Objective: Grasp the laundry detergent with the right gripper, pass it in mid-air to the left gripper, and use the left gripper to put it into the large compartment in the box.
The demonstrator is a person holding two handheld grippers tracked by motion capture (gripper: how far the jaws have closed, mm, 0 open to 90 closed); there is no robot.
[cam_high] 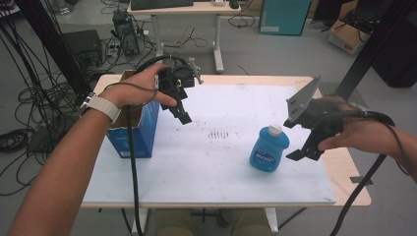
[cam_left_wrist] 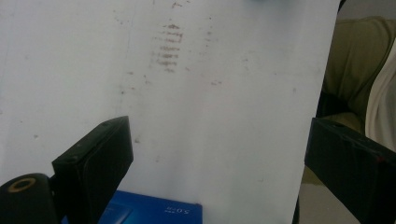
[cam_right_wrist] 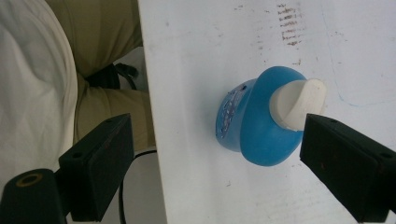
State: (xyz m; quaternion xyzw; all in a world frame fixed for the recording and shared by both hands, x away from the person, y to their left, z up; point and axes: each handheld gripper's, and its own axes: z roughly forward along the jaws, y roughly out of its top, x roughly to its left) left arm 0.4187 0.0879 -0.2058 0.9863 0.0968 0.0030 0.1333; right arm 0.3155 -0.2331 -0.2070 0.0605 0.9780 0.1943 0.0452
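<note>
A blue bottle (cam_high: pixel 269 149) with a white cap stands upright on the white table top (cam_high: pixel 196 162), right of centre. My right gripper (cam_high: pixel 302 152) hovers just to its right, tilted down, open and empty. In the right gripper view the bottle (cam_right_wrist: pixel 261 126) sits below and between the wide-apart jaws of that gripper (cam_right_wrist: pixel 224 158), nearer the right one, with no contact. My left gripper (cam_high: pixel 181 114) is held in the air at the upper left, above the inner edge of a blue cardboard box (cam_high: pixel 135 132). Its jaws (cam_left_wrist: pixel 219 163) are spread open over bare table.
The blue box (cam_left_wrist: pixel 154 214) stands open-topped at the table's left edge. Faint brown smudges (cam_high: pixel 219 133) mark the middle of the white sheet. The person's legs (cam_right_wrist: pixel 107 42) sit under the near edge. Cables, a desk and boxes lie on the floor beyond the table.
</note>
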